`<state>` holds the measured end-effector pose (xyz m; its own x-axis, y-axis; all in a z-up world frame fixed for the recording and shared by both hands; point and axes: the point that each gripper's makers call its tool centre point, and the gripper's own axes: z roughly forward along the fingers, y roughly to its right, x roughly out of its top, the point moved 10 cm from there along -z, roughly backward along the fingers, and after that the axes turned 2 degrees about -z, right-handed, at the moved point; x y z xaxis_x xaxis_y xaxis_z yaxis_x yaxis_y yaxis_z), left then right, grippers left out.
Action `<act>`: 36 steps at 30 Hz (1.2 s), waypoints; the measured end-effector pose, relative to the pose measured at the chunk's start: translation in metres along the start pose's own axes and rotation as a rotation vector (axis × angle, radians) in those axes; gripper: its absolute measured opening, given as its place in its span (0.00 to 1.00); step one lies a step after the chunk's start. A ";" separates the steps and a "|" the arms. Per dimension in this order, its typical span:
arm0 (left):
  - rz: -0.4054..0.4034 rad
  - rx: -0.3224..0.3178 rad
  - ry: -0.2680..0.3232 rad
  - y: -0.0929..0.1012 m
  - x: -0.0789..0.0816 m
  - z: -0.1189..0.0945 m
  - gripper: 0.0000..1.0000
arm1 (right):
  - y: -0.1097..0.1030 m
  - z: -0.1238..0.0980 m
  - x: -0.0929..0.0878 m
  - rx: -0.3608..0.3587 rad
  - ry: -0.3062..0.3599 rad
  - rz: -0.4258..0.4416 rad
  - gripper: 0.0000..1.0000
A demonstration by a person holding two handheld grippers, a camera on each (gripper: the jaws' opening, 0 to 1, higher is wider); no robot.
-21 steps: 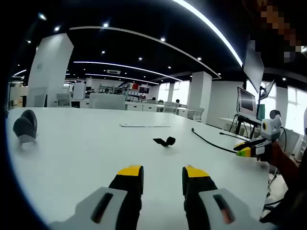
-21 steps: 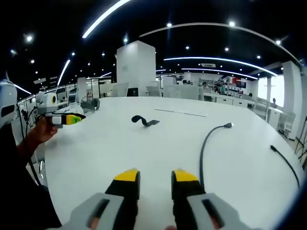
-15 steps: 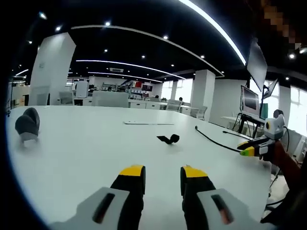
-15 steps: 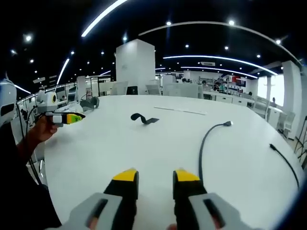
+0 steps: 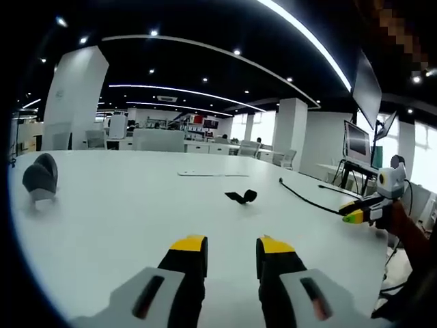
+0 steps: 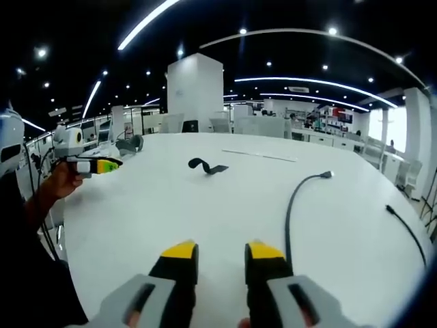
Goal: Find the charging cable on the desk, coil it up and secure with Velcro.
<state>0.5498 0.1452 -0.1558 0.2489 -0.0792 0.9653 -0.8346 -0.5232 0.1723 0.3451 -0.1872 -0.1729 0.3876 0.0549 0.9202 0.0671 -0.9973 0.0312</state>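
A: What is seen nearest in the right gripper view?

B: The right gripper (image 6: 222, 250) is held low over the white desk (image 6: 171, 205), its yellow-tipped jaws spread a little with nothing between them. The left gripper (image 5: 231, 244) is carried the same way, jaws slightly parted and empty.

A: And where is the charging cable placed?

B: The charging cable (image 6: 292, 205) is laid on the desk just beyond the right gripper, starting at about 1 o'clock from its jaws. Its long axis is run almost straight away from them, then bent toward 2 o'clock, where the plug end is found. In the left gripper view the same cable (image 5: 304, 198) is seen far off at 2 o'clock, past the tip of the other gripper (image 5: 351, 216).

A: So which gripper is judged nearer?

B: The right one, clearly; the near stretch of cable could be reached by a short advance and a small shift toward 1 o'clock. The left would have to be brought well across.

A: Is the Velcro located?

B: A dark curled Velcro strap (image 6: 207, 166) is seen farther out, at 11 o'clock from the right jaws, well apart from the cable. From the left gripper the strap (image 5: 241, 197) lies near 12 o'clock. Nothing is coiled yet, so the task is judged barely begun.
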 end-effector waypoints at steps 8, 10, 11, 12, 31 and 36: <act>0.020 -0.009 0.002 0.003 0.002 0.005 0.27 | 0.003 -0.005 0.000 0.000 0.007 0.029 0.28; 0.024 -0.010 -0.007 0.003 0.001 0.006 0.27 | 0.003 -0.005 -0.001 0.002 0.010 0.035 0.28; 0.022 -0.012 -0.010 0.003 0.000 0.007 0.27 | 0.003 -0.006 -0.001 0.002 0.012 0.037 0.28; 0.020 -0.015 -0.014 0.004 0.000 0.007 0.27 | 0.003 -0.006 -0.001 0.002 0.013 0.037 0.27; 0.047 -0.002 0.003 0.006 0.005 0.004 0.27 | 0.000 -0.004 0.004 0.024 0.009 0.031 0.29; 0.048 -0.002 -0.002 0.007 0.005 0.004 0.27 | 0.000 -0.004 0.004 0.024 0.015 0.025 0.33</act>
<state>0.5473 0.1383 -0.1502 0.2092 -0.1056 0.9721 -0.8468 -0.5167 0.1261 0.3430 -0.1873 -0.1674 0.3759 0.0296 0.9262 0.0800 -0.9968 -0.0006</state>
